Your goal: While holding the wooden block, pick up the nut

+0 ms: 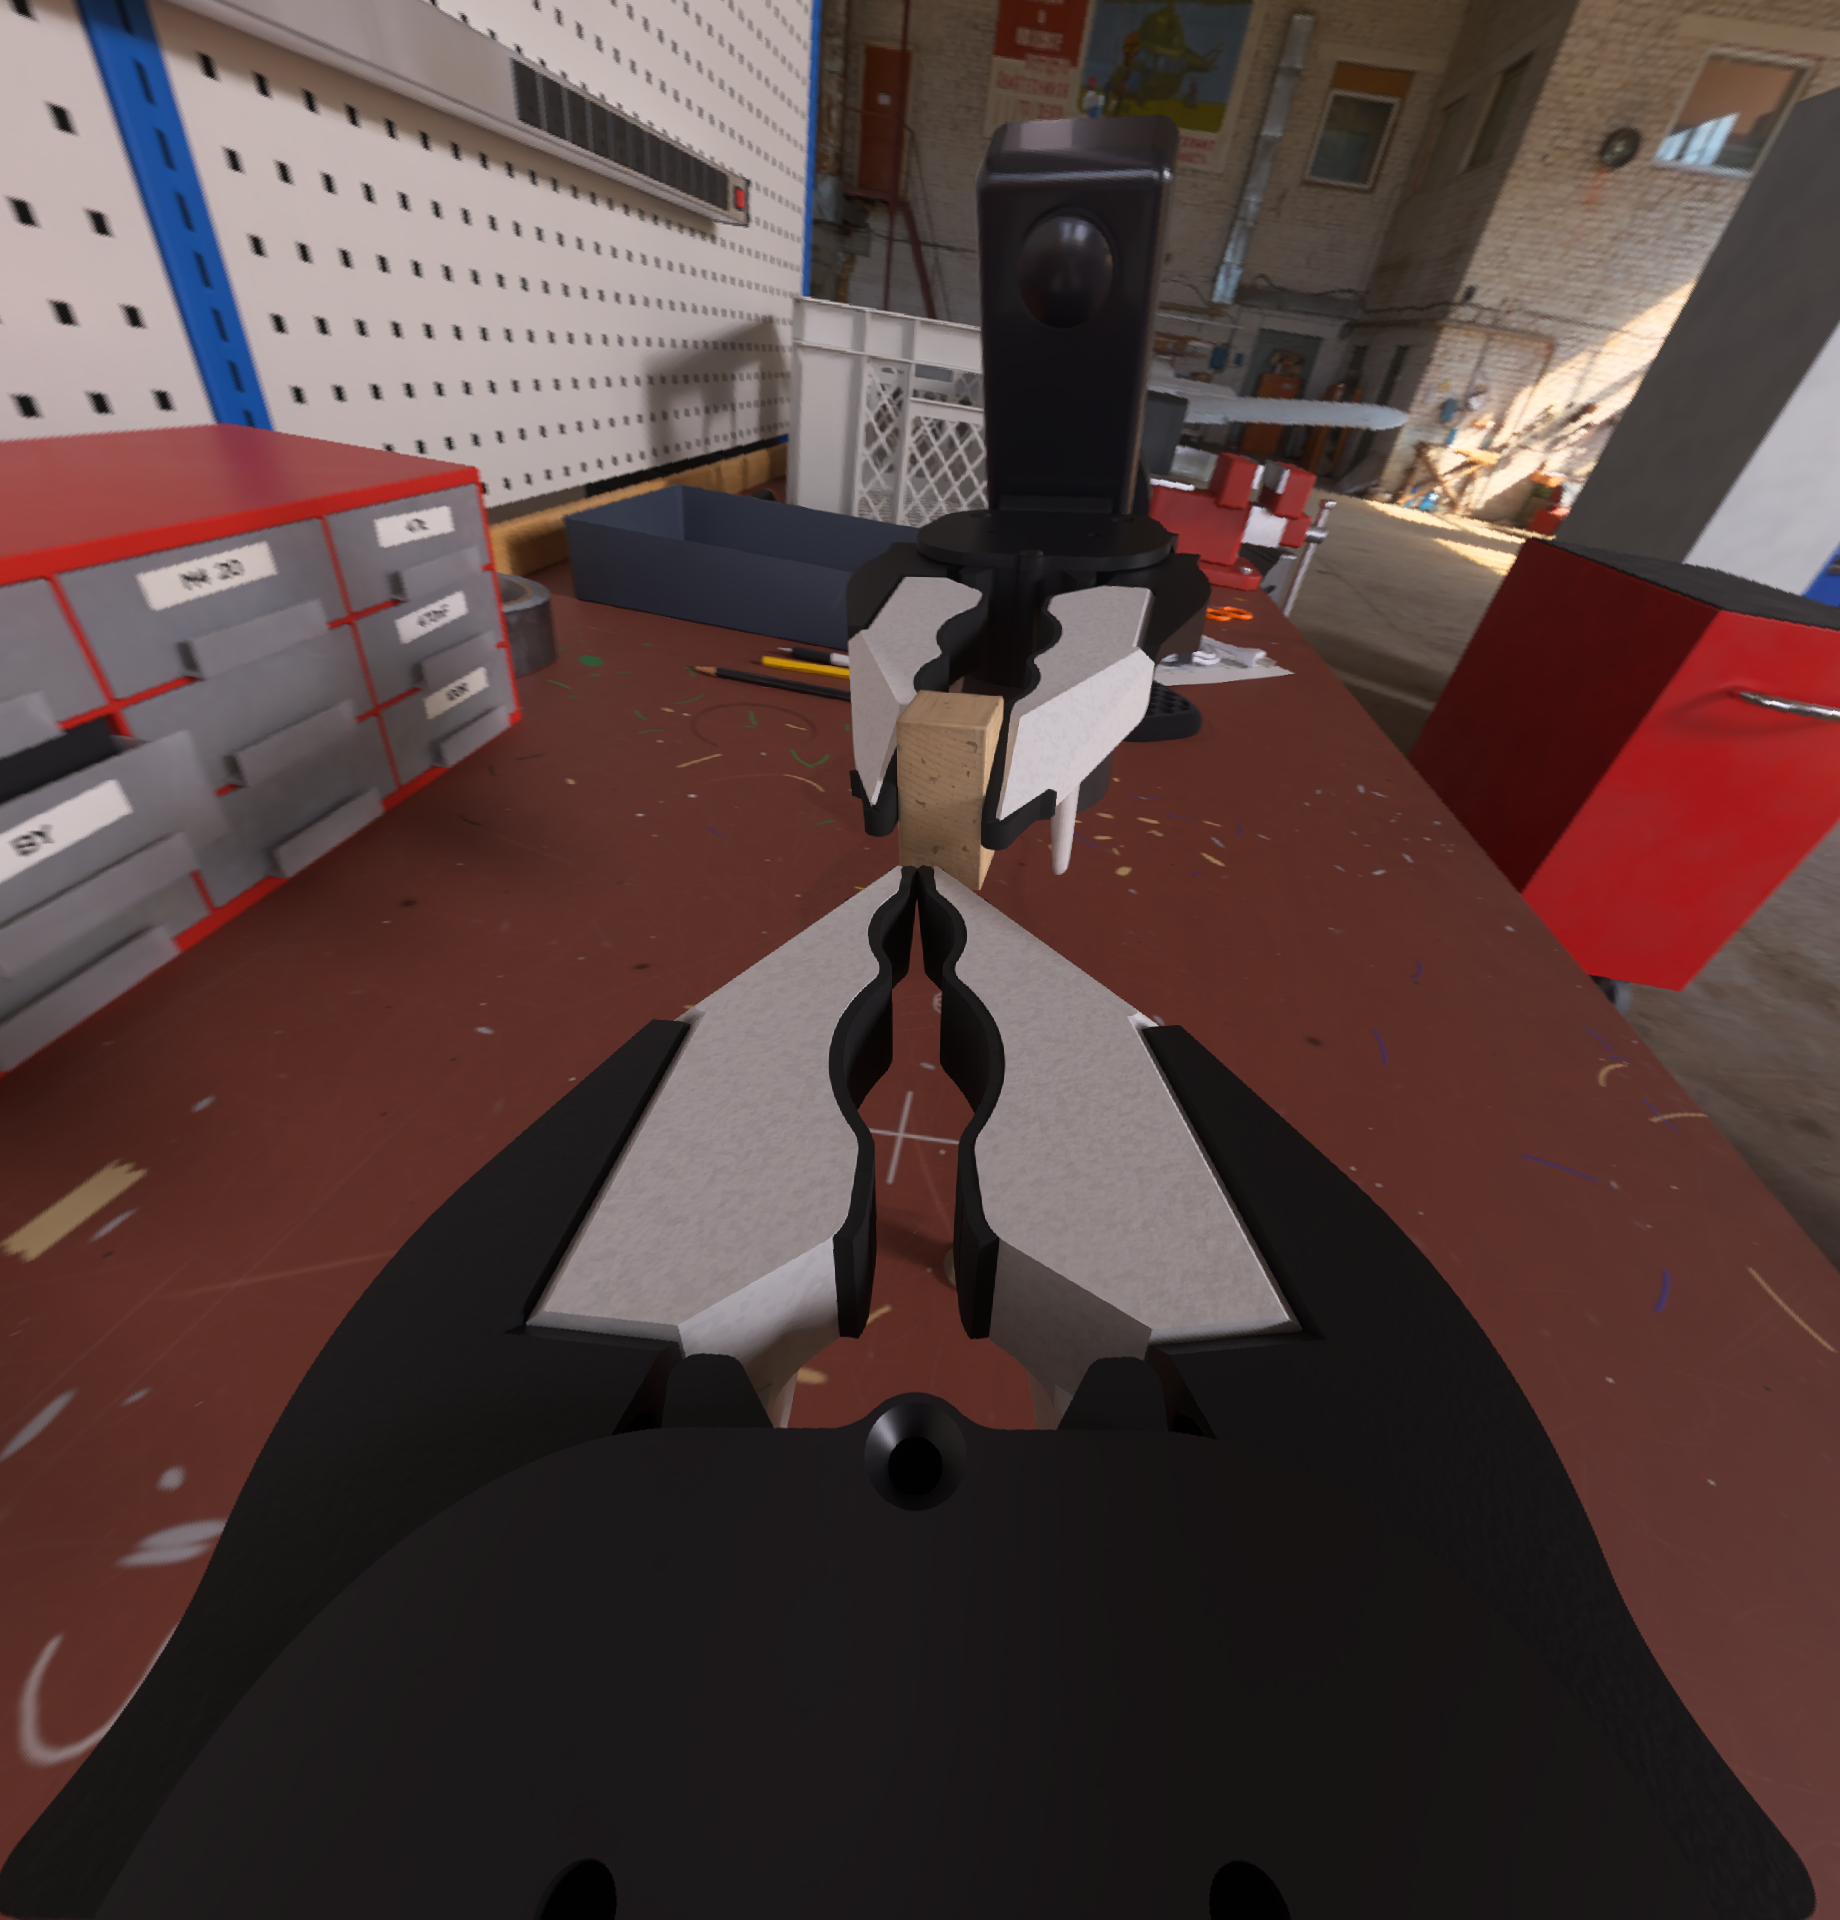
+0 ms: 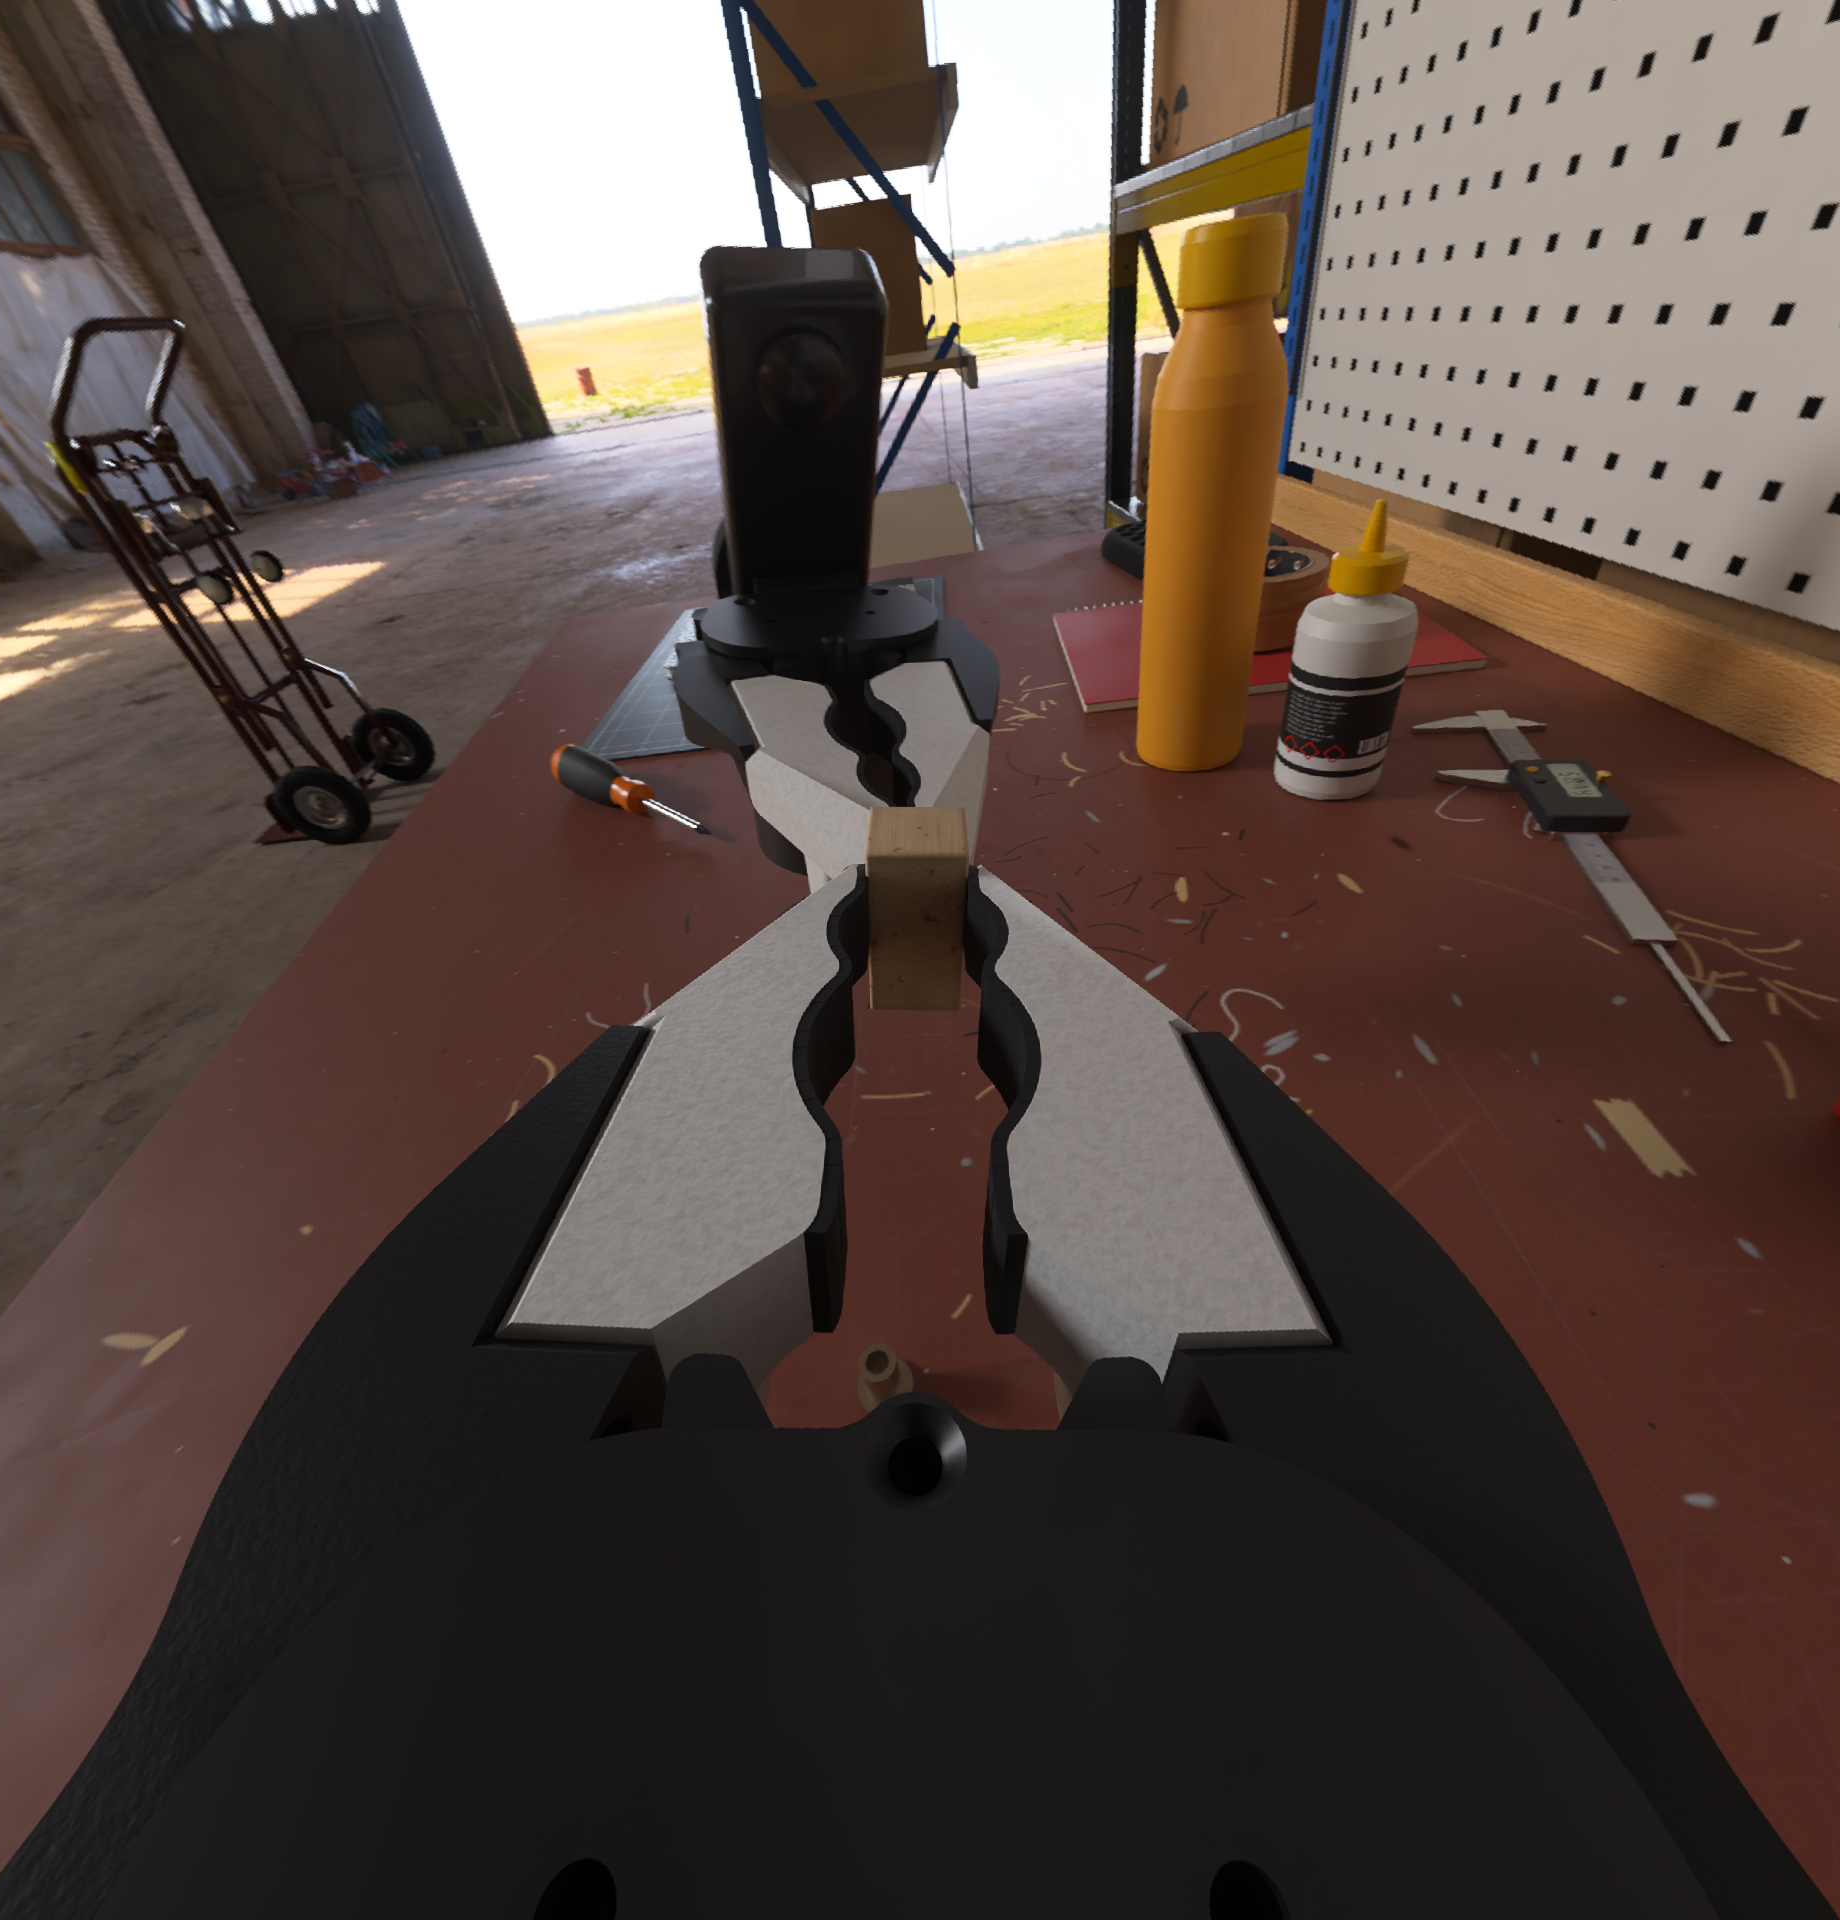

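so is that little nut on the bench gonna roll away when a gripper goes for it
Probably not far: the nut looks short and squat, resting on the flat workbench, though its rounded body could skid or spin if nudged. It seems small against the gripper fingers, so a pinch may slip off.

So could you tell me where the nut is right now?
In the right wrist view, the nut lies on the table, low between the right gripper's finger bases.

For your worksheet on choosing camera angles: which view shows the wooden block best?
The right wrist view: the wooden block sits close and central between the right tongs, top and front face clear. The left wrist view shows it farther off, clamped in those tongs, its bottom edge partly hidden behind the left tongs.
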Controlling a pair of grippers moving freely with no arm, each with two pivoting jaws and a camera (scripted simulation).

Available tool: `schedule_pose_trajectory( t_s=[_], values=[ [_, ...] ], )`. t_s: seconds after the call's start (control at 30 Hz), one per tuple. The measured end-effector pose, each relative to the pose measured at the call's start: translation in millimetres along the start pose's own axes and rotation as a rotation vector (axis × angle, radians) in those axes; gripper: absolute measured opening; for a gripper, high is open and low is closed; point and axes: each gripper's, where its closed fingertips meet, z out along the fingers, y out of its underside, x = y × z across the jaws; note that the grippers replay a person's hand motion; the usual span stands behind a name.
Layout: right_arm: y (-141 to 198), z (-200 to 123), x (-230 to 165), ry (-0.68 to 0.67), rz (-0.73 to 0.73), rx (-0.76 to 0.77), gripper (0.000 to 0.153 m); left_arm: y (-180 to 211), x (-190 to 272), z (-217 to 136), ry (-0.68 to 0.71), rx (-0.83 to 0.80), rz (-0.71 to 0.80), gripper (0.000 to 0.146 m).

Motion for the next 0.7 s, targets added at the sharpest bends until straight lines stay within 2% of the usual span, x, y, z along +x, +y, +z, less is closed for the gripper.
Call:
schedule_pose_trajectory(
  t_s=[0.13, 0.2, 0.3, 0.4, 0.53, 0.63, 0.7],
  values=[
    [1, -10, -5, -0.052, 0.025, 0.025, 0.017, 3, 8, 9, 0.048, -0.018, 0.002, 0.0],
    [-1, -17, -6, -0.078, 0.037, 0.049, 0.017, 5, 10, 10, 0.06, -0.048, 0.011, 0.006],
    [-4, -30, 0, -0.042, 0.023, 0.059, 0.017, 14, 12, 6, 0.08, -0.117, 0.065, 0.013],
    [-6, -46, 8, -0.014, 0.035, 0.083, 0.017, 44, 13, 4, 0.081, -0.311, 0.19, 0.017],
    [3, -59, 18, 0.008, 0.052, 0.062, 0.017, 97, 2, 7, 0.023, -0.615, 0.458, 0.024],
    [8, -62, 23, 0.007, 0.077, 0.059, 0.017, 131, 0, 13, 0.047, -0.758, 0.505, 0.023],
    [8, -64, 25, 0.015, 0.075, 0.058, 0.017, 144, -1, 17, 0.055, -0.798, 0.522, 0.023]
  ],
)
